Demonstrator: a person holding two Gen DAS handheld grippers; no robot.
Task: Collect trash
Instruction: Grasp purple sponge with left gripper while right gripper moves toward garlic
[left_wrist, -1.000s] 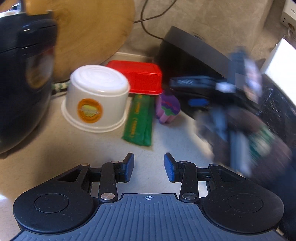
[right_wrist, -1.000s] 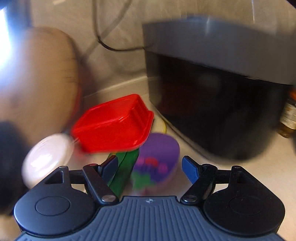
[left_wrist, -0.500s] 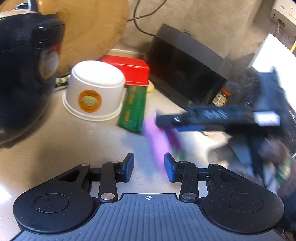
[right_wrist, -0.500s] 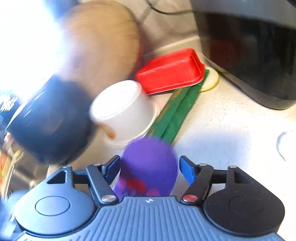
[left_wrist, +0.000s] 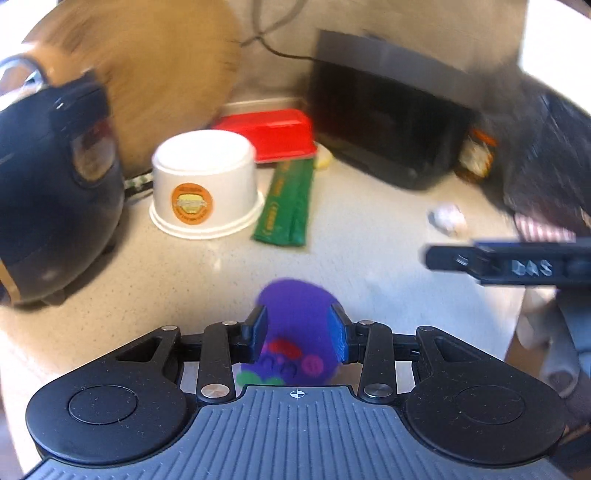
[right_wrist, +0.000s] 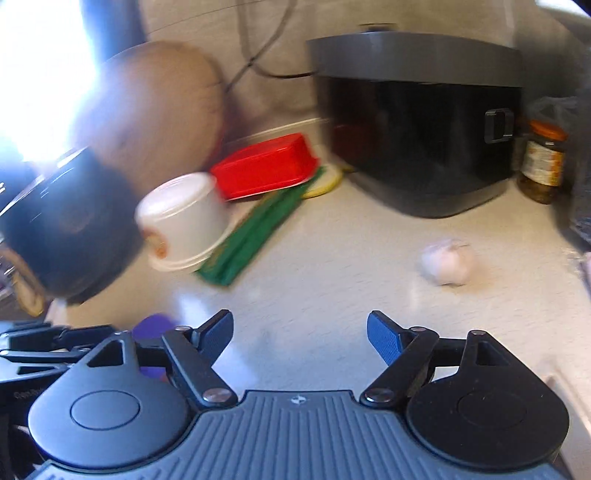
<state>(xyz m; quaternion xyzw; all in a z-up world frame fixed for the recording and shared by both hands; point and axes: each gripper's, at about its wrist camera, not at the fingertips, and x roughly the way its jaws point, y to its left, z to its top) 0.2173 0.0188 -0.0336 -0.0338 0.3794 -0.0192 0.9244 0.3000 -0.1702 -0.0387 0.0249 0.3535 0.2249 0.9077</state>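
The left gripper (left_wrist: 297, 334) has its jaws clamped on a purple cup (left_wrist: 295, 332) with red, pink and green print, its base hidden, above the surface (left_wrist: 369, 236), while the right gripper (right_wrist: 300, 334) hangs with jaws apart and empty.

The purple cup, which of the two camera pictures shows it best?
The left wrist view. There the purple cup sits front and centre between the left gripper's blue pads, its printed side facing the lens. The right wrist view shows only a purple sliver at the lower left, behind the right gripper's own linkage.
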